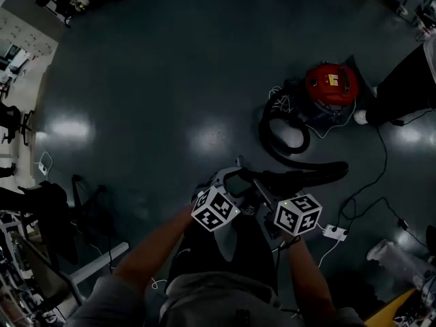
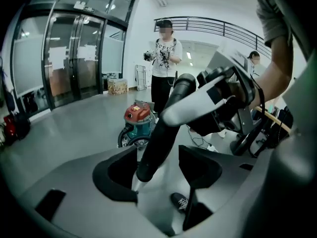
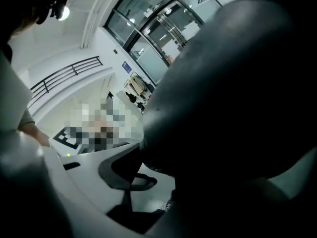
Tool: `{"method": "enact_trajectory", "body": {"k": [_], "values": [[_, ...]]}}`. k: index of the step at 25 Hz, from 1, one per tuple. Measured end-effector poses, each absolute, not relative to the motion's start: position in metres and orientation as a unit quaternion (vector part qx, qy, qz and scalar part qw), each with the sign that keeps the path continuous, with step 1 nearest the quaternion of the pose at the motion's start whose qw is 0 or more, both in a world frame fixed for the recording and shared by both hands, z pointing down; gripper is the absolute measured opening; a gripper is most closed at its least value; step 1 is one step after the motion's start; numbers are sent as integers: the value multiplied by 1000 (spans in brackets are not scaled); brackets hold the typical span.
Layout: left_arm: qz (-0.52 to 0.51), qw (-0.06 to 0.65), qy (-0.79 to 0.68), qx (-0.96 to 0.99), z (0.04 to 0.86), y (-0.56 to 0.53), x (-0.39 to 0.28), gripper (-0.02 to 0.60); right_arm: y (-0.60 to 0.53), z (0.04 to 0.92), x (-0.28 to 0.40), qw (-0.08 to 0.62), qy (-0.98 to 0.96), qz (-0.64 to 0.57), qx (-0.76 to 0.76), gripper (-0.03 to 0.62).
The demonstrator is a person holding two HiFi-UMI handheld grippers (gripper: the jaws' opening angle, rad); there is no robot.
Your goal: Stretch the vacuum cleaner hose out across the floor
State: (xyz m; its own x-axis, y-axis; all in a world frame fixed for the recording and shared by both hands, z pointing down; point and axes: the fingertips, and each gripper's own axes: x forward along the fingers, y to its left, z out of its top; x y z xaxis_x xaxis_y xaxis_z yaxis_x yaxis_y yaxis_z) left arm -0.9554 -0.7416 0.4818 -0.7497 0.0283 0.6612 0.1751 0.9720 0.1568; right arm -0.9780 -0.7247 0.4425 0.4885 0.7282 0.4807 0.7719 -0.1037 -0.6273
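Here right gripper [image 3: 163,177] clamps hose [image 2: 161,138] near its end, probably to draw its loop from the vacuum [image 1: 330,84]; left gripper's [image 2: 158,167] jaws stand wide, loosely round the tip.

You are standing on a dark, glossy floor [image 1: 170,60]; pale patches of lamp glare [image 1: 71,128] lie on it. Noted in the left gripper view: tall glass doors [image 2: 74,58] in black frames, a white wall [image 2: 143,38] beside them, a cardboard box [image 2: 117,86] at its foot, and a black-railed gallery [image 2: 213,26] overhead.
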Motion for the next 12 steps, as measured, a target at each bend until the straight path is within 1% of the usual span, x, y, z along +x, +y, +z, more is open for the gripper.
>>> {"method": "enact_trajectory", "body": {"k": [3,6,12], "values": [[-41,338,-938,-60,443,-727,-936,255,-711,393,-954,420,-513,13,-748,175],[11,310,-949,-64,404,-709,-911,255,-695,346,-928,400,-527,41,-749,175],[53,266,-961,-61,353,-673,-852,255,-672,277,-849,369,-553,61,-744,175]]}}
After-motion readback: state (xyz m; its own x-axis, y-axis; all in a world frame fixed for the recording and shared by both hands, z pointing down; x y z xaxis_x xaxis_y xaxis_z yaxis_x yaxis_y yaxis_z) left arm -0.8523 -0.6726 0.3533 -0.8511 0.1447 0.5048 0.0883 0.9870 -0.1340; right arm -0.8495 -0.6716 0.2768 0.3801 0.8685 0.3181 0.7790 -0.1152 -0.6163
